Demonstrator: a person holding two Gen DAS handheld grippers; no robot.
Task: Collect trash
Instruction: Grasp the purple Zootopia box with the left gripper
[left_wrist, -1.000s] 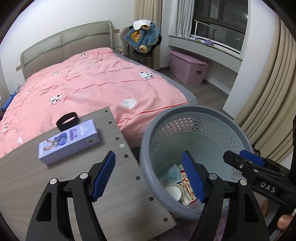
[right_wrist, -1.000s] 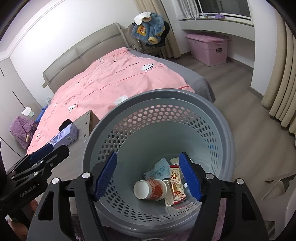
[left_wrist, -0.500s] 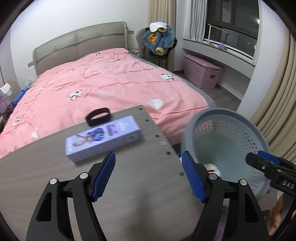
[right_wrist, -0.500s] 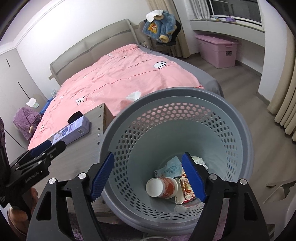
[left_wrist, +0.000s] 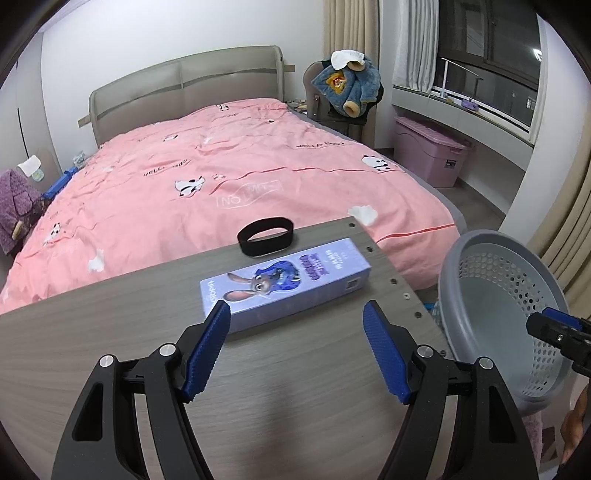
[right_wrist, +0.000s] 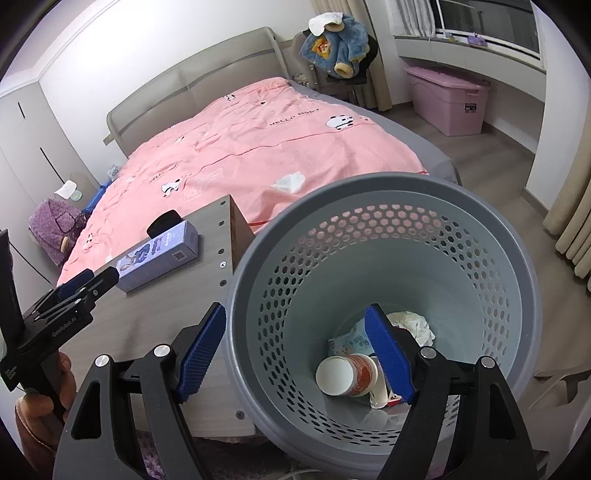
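A purple carton with a cartoon rabbit (left_wrist: 286, 280) (right_wrist: 159, 258) lies on the wooden table (left_wrist: 110, 350), with a black band (left_wrist: 266, 236) just behind it. My left gripper (left_wrist: 295, 314) is open over the table, right in front of the carton, with nothing between its fingers. The grey perforated bin (right_wrist: 369, 195) (left_wrist: 498, 295) stands beside the table's right end. In it lie a paper cup (right_wrist: 345, 374), a wrapper (right_wrist: 351, 341) and a crumpled tissue (right_wrist: 410, 325). My right gripper (right_wrist: 295, 310) hovers over the bin's near left rim with its jaws opening and nothing gripped.
A bed with a pink cover (left_wrist: 258, 177) fills the space behind the table, with a white crumpled tissue (left_wrist: 364, 213) on its near corner. A pink storage box (left_wrist: 428, 155), a chair with a blue jacket (left_wrist: 347, 88) and curtains (left_wrist: 565, 221) stand to the right.
My left gripper has swung left from above the bin to over the table, so the carton now lies right before its jaws. My right gripper's jaws have widened a little over the bin.
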